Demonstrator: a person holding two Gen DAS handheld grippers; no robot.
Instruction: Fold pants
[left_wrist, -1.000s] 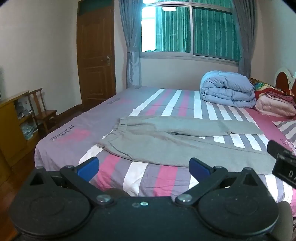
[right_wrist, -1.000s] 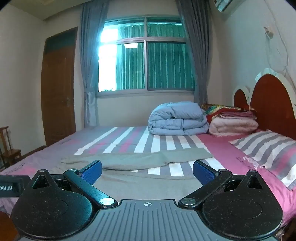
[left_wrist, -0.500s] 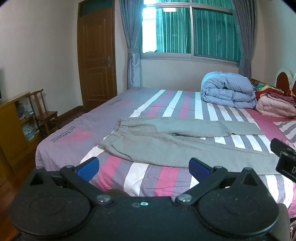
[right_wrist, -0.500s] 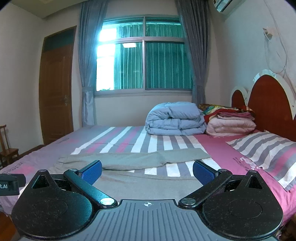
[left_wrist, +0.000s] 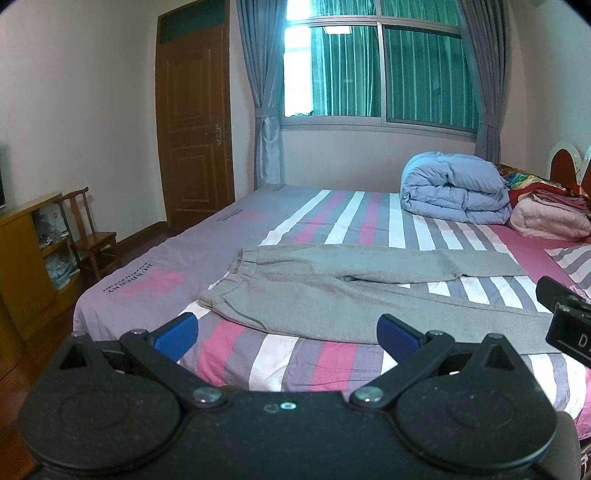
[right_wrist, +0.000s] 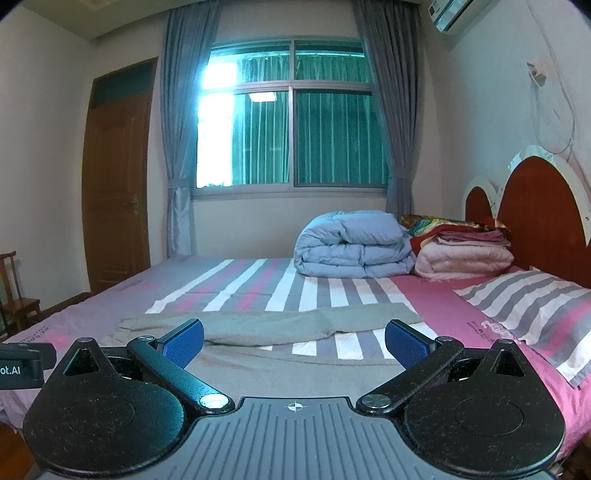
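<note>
Grey pants (left_wrist: 332, 291) lie spread flat on the striped bed (left_wrist: 147, 280), waistband to the left, both legs running right with a gap between them. They also show in the right wrist view (right_wrist: 266, 328). My left gripper (left_wrist: 286, 334) is open and empty, held above the bed's near edge, short of the pants. My right gripper (right_wrist: 293, 341) is open and empty, over the near leg. The right gripper's body shows at the right edge of the left wrist view (left_wrist: 565, 317).
A folded blue duvet (left_wrist: 452, 192) and a pile of pink and red blankets (left_wrist: 546, 218) sit at the far right of the bed. A striped pillow (right_wrist: 532, 314) lies by the red headboard (right_wrist: 535, 210). A wooden chair (left_wrist: 90, 236) and cabinet (left_wrist: 26, 266) stand left.
Both grippers have tilted or drifted slightly, so the views shifted a little. The pants have not moved and both grippers stay open.
</note>
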